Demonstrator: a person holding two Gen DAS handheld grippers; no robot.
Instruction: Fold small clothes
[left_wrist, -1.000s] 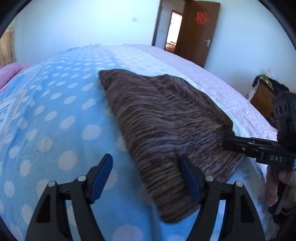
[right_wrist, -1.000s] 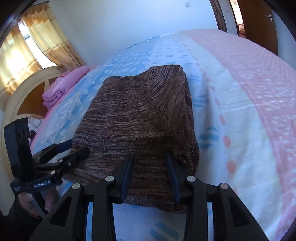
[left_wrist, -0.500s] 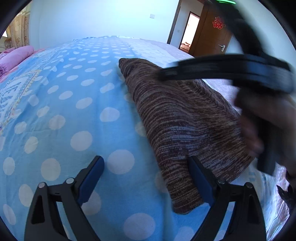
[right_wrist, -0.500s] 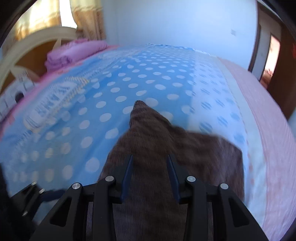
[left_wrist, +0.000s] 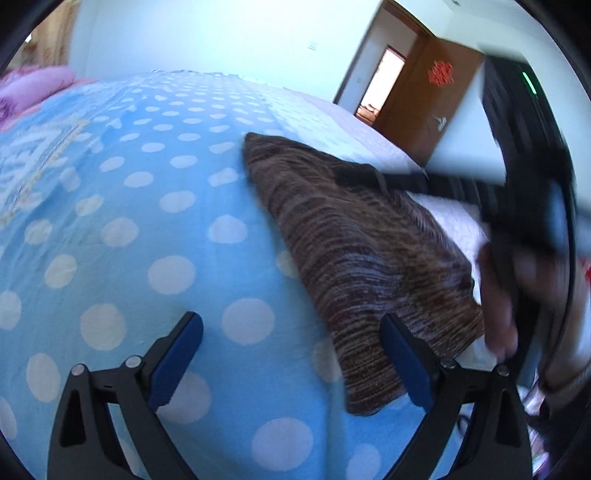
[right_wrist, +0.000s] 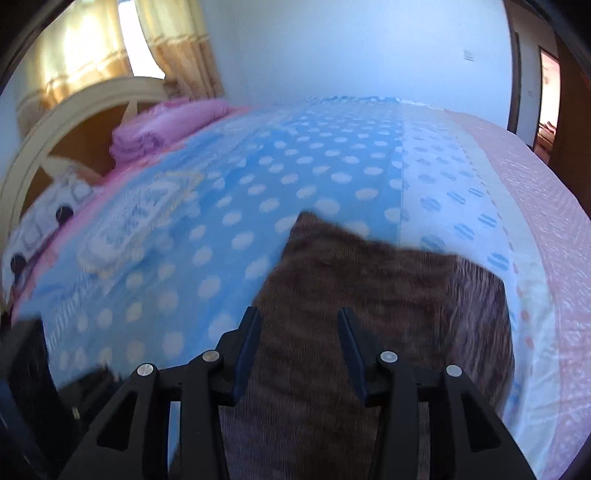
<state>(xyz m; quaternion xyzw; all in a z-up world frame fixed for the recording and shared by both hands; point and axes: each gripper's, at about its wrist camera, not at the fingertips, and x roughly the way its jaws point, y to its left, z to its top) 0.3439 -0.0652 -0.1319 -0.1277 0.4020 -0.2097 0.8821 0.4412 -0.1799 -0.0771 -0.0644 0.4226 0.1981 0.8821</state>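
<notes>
A brown striped knit garment (left_wrist: 354, 254) lies folded on the blue polka-dot bedspread (left_wrist: 147, 229). My left gripper (left_wrist: 291, 354) is open and empty, low over the bedspread, its right finger beside the garment's near left edge. My right gripper (right_wrist: 299, 347) is shut on the garment (right_wrist: 388, 295) and holds a fold of it raised over the rest. In the left wrist view the right gripper (left_wrist: 354, 173) reaches in from the right above the garment, blurred.
Pink folded bedding (right_wrist: 166, 125) lies by the cream headboard (right_wrist: 74, 114) at the far left. A pink strip of the bedspread (right_wrist: 535, 221) runs along the right. A brown door (left_wrist: 421, 99) stands open in the far wall.
My right gripper has lifted the garment's near edge and carried it up and over toward the far end. My left gripper has shifted left, so the garment sits further right in its view.
</notes>
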